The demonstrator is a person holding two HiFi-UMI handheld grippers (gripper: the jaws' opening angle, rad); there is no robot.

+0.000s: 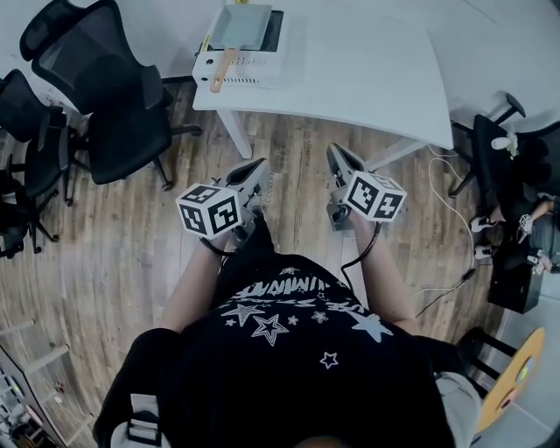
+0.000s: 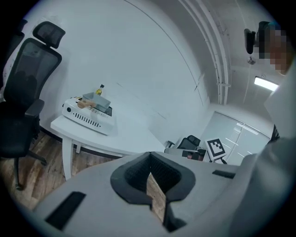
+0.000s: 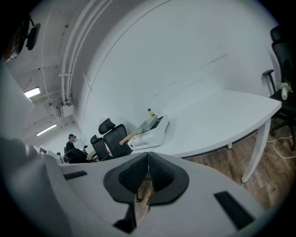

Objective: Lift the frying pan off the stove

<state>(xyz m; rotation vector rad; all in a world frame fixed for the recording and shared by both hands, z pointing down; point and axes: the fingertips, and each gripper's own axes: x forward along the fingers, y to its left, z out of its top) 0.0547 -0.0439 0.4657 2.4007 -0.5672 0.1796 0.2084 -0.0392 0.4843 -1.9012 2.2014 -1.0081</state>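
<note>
The white table (image 1: pixel 367 79) stands well ahead of the person. The stove (image 1: pixel 229 68) sits at its far left corner with the frying pan (image 1: pixel 241 26) on top, its wooden handle (image 1: pixel 222 70) pointing back toward the person. The left tongs (image 1: pixel 256 168) and right tongs (image 1: pixel 336 154) hang near the body over the floor, both pressed together and empty. The step in hand looks like the approach: step in, open one pair early, and line it up with the handle. Only the head view shows the pan's rectangular shape from above. Only the right gripper view shows a distant seated person (image 3: pixel 71 139).
</note>
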